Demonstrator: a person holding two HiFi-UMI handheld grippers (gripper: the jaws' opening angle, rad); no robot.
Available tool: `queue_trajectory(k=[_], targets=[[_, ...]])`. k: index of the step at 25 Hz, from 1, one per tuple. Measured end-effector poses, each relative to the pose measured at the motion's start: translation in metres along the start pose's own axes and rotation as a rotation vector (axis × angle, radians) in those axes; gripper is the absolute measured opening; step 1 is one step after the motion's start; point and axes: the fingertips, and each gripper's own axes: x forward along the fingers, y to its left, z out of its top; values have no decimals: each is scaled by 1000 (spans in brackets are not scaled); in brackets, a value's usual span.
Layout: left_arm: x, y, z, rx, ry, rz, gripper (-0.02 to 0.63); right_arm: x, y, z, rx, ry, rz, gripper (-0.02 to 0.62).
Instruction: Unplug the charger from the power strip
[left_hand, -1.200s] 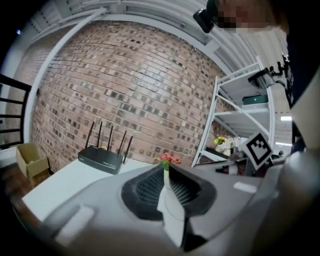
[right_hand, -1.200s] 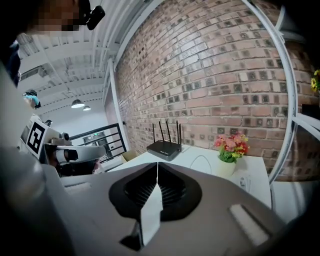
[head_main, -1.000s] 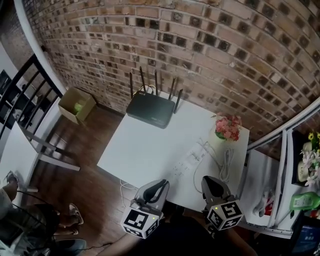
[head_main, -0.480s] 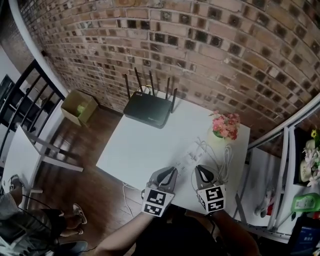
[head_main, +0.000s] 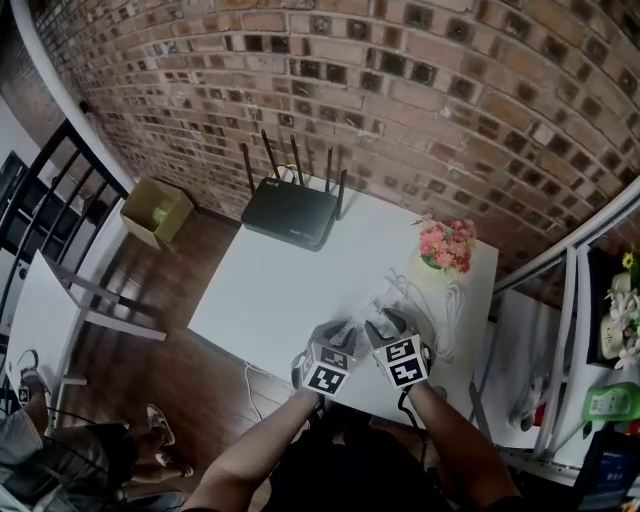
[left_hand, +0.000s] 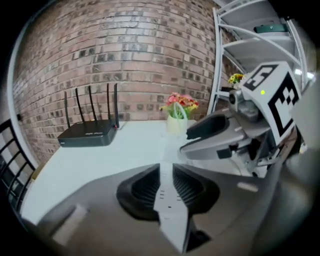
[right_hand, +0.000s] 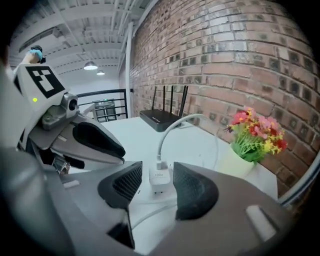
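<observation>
Both tools are low over the white worktop, side by side and very near each other.

The right tool points down at the charger. The charger is a small white block. It stands plugged into the power strip, near the right side of the worktop. The charger sits right between the two black pads of the right tool. The jaws of this tool are opening. There is a thin gap on each side of the charger, so the pads do not press on it. A white cable comes out of the top of the charger and bends away in a loop.

The left tool is over the long white power strip. Its jaws are opening too, but the gap is small. The power strip shows in that gap. The pads do not seem to squeeze it.

A black router with thin sticks on top sits at the far edge of the worktop, by the brick wall. A pot of pink flowers stands at the far right corner. A brown box lies on the floor to the left.
</observation>
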Motion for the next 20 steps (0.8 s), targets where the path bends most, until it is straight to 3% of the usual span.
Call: queue_trajectory(k=[2, 5, 7, 20], targets=[[3, 0, -7, 27, 28, 10, 122, 7, 2, 7, -30, 19, -7, 201], [3, 0, -12, 42, 37, 20, 141, 16, 3, 8, -69, 65, -34, 198], [1, -3, -14, 56, 42, 14, 144, 17, 3, 8, -86, 86, -57, 152], [-39, -24, -63, 68, 94, -13, 155, -12, 77, -8, -111, 90, 35, 145]])
